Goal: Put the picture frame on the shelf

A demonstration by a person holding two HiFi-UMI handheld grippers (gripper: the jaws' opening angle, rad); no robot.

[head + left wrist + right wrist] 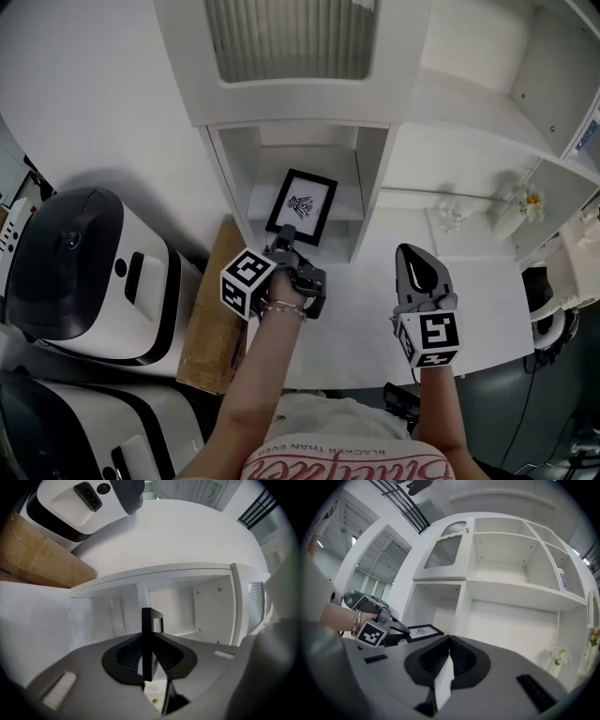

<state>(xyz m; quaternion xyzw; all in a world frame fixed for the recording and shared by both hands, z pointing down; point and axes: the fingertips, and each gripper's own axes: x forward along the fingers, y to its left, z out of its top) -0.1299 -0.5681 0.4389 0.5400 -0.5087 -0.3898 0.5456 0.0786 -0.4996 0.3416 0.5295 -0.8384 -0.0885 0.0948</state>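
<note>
The picture frame [302, 206] is black with a white mat and a small dark print. It leans inside the low open compartment of the white shelf unit [375, 169]. My left gripper [286, 234] is shut on its near edge. In the left gripper view the picture frame [147, 639] stands edge-on between the pads of the left gripper [147, 660], with the compartment behind it. I cannot tell whether the frame touches the shelf board. My right gripper [417, 267] hovers to the right, shut and empty. The right gripper view shows the right gripper [449, 656], the picture frame [423, 631] and the left gripper [389, 625].
Two white and black machines [84, 272] stand at the left, with a cardboard box [211, 319] beside the shelf unit. A small flower vase [525, 202] and a glass piece [450, 217] sit on the wide shelf at the right.
</note>
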